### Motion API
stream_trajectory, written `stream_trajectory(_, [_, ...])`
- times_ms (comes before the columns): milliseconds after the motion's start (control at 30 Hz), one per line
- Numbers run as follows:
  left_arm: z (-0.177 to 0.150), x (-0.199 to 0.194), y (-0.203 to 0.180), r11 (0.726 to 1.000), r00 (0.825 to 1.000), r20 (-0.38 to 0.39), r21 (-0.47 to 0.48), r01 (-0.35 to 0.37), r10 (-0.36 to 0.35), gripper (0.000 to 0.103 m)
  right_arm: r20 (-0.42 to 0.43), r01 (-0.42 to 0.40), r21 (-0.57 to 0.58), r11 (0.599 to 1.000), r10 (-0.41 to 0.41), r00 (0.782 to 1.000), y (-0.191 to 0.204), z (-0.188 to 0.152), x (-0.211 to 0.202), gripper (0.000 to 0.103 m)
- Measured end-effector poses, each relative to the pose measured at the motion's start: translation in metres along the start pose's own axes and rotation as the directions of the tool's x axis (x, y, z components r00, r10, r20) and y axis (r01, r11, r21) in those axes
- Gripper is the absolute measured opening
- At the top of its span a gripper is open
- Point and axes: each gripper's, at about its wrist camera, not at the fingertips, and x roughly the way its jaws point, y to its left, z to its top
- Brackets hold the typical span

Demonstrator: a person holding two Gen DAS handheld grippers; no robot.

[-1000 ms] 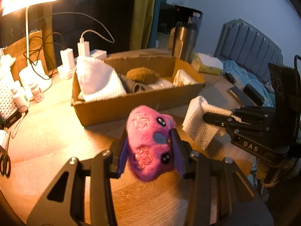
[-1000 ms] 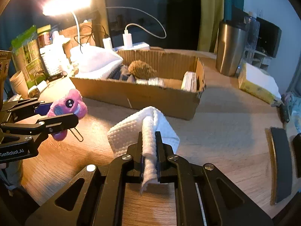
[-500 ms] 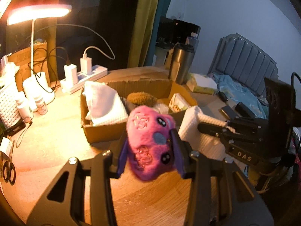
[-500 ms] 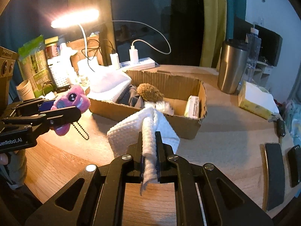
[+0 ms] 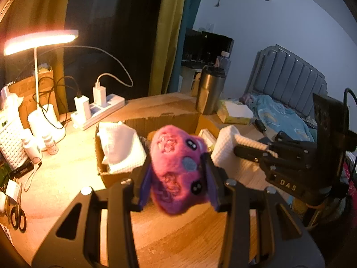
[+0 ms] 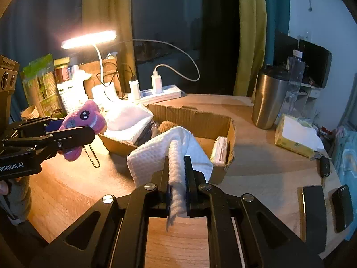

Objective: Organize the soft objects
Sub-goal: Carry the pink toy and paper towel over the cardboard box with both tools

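The left gripper (image 5: 177,176) is pinching the pink plush toy (image 5: 177,174) and the right gripper (image 6: 176,178) is clamping the white towel (image 6: 165,154), both hanging just short of the cardboard box (image 6: 200,120) ahead, so each should be clearing the rim before letting go

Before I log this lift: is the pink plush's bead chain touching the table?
Apart. In the right wrist view the chain hangs free from the plush held by the left tool, ending above the table.

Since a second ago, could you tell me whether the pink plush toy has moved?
Yes. In the right wrist view the pink plush toy, clamped in the left gripper, has risen against the cardboard box.
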Motion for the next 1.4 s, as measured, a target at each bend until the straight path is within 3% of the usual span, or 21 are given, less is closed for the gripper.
stream_trajectory(500, [0.026,0.002,-0.011,1.000,0.999,0.053,0.012,-0.006,0.005,0.043,0.057,0.017,-0.022,1.000,-0.015,0.998,-0.014,0.027,-0.013,0.010])
stream_trajectory(867, [0.045,0.005,-0.011,0.999,0.995,0.094,0.011,-0.035,0.034,0.043,0.063,-0.007,-0.026,1.000,0.009,0.998,-0.022,0.040,0.001,0.010])
stream_trajectory(1400, [0.058,0.048,0.008,0.999,0.997,0.054,-0.011,-0.052,0.052,0.043,0.063,-0.010,0.004,1.000,0.010,0.998,-0.047,0.061,0.032,0.010])
